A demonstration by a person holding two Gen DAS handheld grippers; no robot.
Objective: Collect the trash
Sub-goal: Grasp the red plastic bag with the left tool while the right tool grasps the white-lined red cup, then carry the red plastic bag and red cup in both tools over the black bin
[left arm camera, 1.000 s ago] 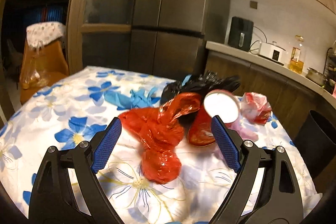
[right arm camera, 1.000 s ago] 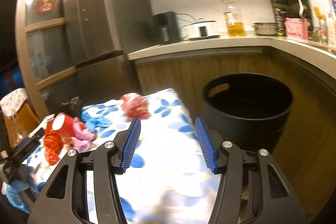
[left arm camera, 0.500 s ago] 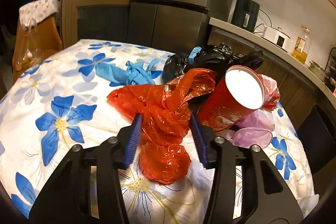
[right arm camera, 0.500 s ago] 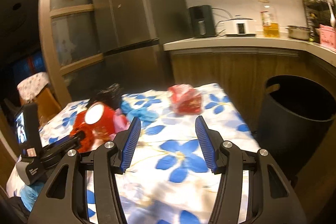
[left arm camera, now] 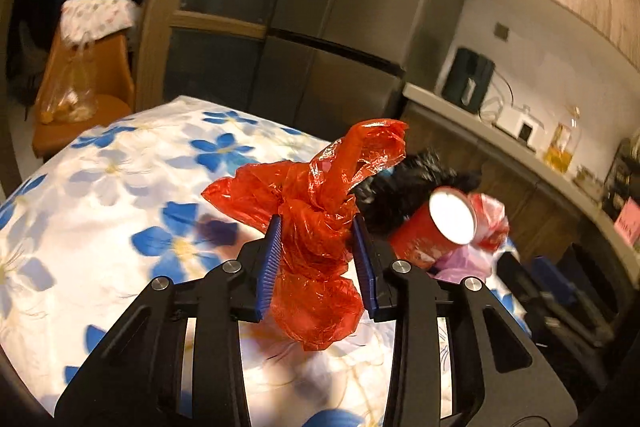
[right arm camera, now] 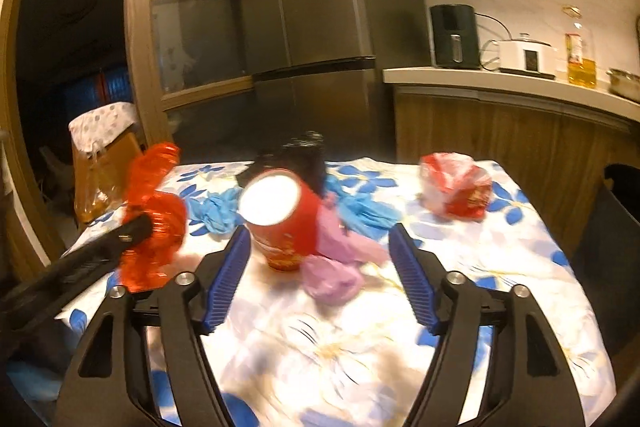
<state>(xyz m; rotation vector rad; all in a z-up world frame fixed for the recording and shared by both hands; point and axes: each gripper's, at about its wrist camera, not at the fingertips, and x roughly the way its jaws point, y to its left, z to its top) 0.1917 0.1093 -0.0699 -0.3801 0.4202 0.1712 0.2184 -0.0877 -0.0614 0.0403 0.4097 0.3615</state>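
My left gripper [left arm camera: 316, 247] is shut on a crumpled red plastic bag [left arm camera: 320, 203] and holds it above the flowered tablecloth [left arm camera: 120, 187]; the bag also shows in the right wrist view [right arm camera: 156, 223]. My right gripper [right arm camera: 320, 263] is open and empty, just in front of a red paper cup [right arm camera: 284, 215] lying on its side. Around the cup lie a pink bag [right arm camera: 336, 267], blue gloves [right arm camera: 216, 211], a black bag [right arm camera: 300, 155] and a red-and-white wrapper [right arm camera: 456, 187].
A black bin [right arm camera: 624, 203] stands right of the table. A counter [right arm camera: 520, 83] with appliances and an oil bottle runs behind, next to a grey fridge [right arm camera: 312, 27]. An orange chair [left arm camera: 84, 91] stands at the far left.
My left gripper closed on the red bag and lifted it off the table. My right gripper swung left, away from the bin, toward the red cup.
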